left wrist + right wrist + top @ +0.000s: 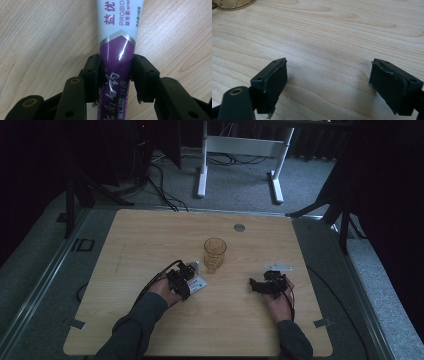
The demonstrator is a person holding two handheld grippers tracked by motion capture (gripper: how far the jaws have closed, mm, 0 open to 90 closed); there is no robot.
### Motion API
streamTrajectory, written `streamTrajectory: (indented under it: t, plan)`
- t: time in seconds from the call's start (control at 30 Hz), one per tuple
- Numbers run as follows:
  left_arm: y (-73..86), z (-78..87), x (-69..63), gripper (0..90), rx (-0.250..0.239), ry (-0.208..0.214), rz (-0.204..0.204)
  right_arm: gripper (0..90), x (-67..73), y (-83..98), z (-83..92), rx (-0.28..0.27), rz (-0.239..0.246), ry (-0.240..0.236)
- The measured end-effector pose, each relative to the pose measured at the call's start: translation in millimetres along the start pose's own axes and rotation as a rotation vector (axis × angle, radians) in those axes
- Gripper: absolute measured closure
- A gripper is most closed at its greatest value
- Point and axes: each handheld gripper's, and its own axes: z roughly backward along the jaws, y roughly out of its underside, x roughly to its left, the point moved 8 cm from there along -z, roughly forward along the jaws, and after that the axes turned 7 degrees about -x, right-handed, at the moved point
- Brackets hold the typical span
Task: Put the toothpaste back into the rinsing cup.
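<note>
A white and purple toothpaste tube [116, 37] lies flat on the wooden table [150, 240], running lengthwise away from the left gripper's camera. My left gripper [116, 67] is shut on the tube's purple part, one pad against each side. In the high view the left gripper [190, 279] sits just left of and in front of an amber drinking glass [215, 254], with the tube [198, 283] poking out to its right. My right gripper [328, 82] rests low over bare wood with its jaws wide open and nothing between them. In the high view the right gripper [255, 286] points left.
The upright amber glass's base [233, 3] shows at the top left corner of the right gripper view. A round grey cable cap [239, 227] is set into the table near its far edge. Beyond the table stand a white desk frame [240, 150] and dark stands.
</note>
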Motion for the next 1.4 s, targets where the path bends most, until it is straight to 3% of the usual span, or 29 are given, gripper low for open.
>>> streamTrajectory:
  t: [0.67, 0.87, 1.4]
  plan:
    - [-0.1, -5.2, -0.5, 59.0, 0.024, -0.004, 0.01, 14.6, 0.0, 0.0, 0.0, 0.0, 0.0, 0.0]
    - [0.3, -5.4, -1.9, 60.5, 0.012, -0.028, -0.002, 14.6, 0.0, 0.0, 0.0, 0.0, 0.0, 0.0]
    - [4.0, 2.0, 3.4, 70.0, -0.028, -0.005, -0.002, 14.6, 0.0, 0.0, 0.0, 0.0, 0.0, 0.0]
